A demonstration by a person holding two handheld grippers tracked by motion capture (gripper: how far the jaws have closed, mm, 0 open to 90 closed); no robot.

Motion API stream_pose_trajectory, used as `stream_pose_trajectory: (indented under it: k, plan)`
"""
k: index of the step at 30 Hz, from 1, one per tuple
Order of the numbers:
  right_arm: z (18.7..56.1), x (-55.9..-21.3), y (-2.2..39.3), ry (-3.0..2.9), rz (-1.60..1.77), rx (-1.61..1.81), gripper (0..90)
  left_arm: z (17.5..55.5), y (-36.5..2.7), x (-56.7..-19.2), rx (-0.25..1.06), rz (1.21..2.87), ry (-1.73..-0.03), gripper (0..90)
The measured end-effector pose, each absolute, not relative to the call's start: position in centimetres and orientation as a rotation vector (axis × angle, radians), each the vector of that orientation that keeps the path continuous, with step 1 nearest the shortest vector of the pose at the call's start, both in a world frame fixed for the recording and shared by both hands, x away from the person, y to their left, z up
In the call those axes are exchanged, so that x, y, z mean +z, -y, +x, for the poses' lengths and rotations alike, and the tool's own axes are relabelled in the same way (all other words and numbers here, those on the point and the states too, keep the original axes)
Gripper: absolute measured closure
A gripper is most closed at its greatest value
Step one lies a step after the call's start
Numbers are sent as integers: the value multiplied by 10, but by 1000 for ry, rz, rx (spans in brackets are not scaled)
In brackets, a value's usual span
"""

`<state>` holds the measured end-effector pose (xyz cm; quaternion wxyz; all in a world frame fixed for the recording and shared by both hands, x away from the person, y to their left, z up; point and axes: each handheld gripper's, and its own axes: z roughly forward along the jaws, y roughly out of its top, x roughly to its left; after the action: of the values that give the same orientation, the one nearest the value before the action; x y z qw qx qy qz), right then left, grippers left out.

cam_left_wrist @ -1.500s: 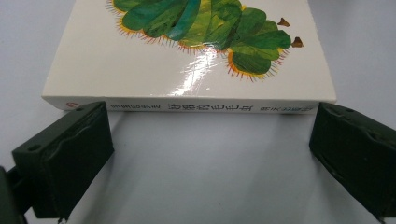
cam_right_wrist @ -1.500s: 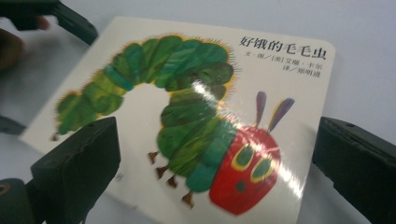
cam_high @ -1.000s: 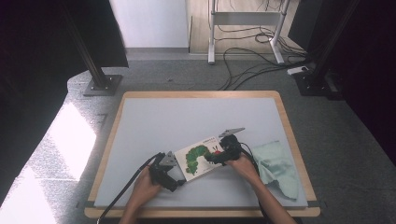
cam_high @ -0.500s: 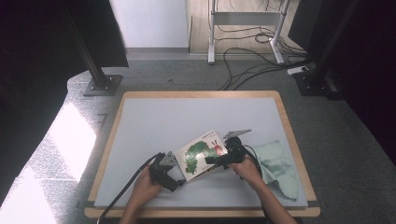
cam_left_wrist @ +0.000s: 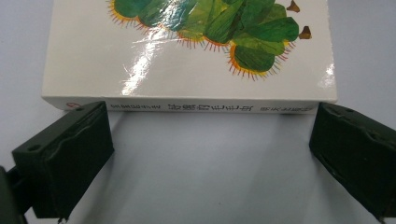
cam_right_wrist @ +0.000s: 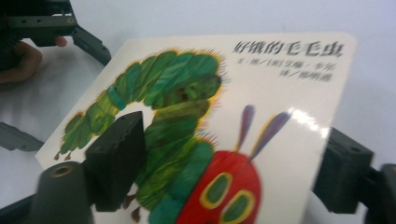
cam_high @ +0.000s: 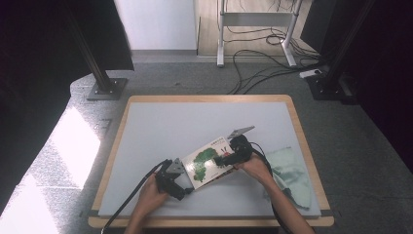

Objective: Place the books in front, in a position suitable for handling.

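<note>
High view: a grey counter [cam_high: 195,122] with a wooden rim is seen, and on it, toward the near edge and a little right of the middle, a picture book [cam_high: 209,163] with a green caterpillar on its white cover. A pale green cloth [cam_high: 290,173] is spread by the counter's right edge, just beside the person's right forearm and apart from the book.

The book is closed, and its right end appears to be lifted off the counter, while its left end is down near the left gripper [cam_high: 170,178]. The work in hand is judged to be the picking up or opening of the book, and it is at an early stage: the cover has been reached, but nothing has been opened or carried away.

In the right gripper view, the right gripper [cam_right_wrist: 224,172] is seen with one jaw over the cover and the other at the book's far edge; its jaws have just been closing with the book [cam_right_wrist: 243,116] between them, though whether they already press on it cannot be told. In the left gripper view, the left gripper [cam_left_wrist: 210,154] is released, its jaws spread wide at either end of the book's spine [cam_left_wrist: 201,108], touching nothing firmly.

What is left is judged to be a firm hold and the actual lift or opening.
</note>
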<state>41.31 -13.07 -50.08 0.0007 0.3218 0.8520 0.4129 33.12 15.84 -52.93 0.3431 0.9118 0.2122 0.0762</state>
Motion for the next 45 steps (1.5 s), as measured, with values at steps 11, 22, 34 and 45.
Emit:
stream_pose_trajectory:
  k: [11, 22, 34, 45]
  plan:
    - [422, -496, 145, -2636, 1004, 1404, 508, 331, -159, -529, 195, 2370, -552, 0]
    - [415, -483, 152, -2625, 910, 1511, 624, 332, -159, -529, 194, 2370, -552, 0]
    - [403, -476, 159, -2596, 774, 1604, 700, 332, -159, -529, 195, 2369, -553, 0]
    - [392, -473, 170, -2588, 651, 1645, 719, 335, -161, -527, 130, 2329, -591, 0]
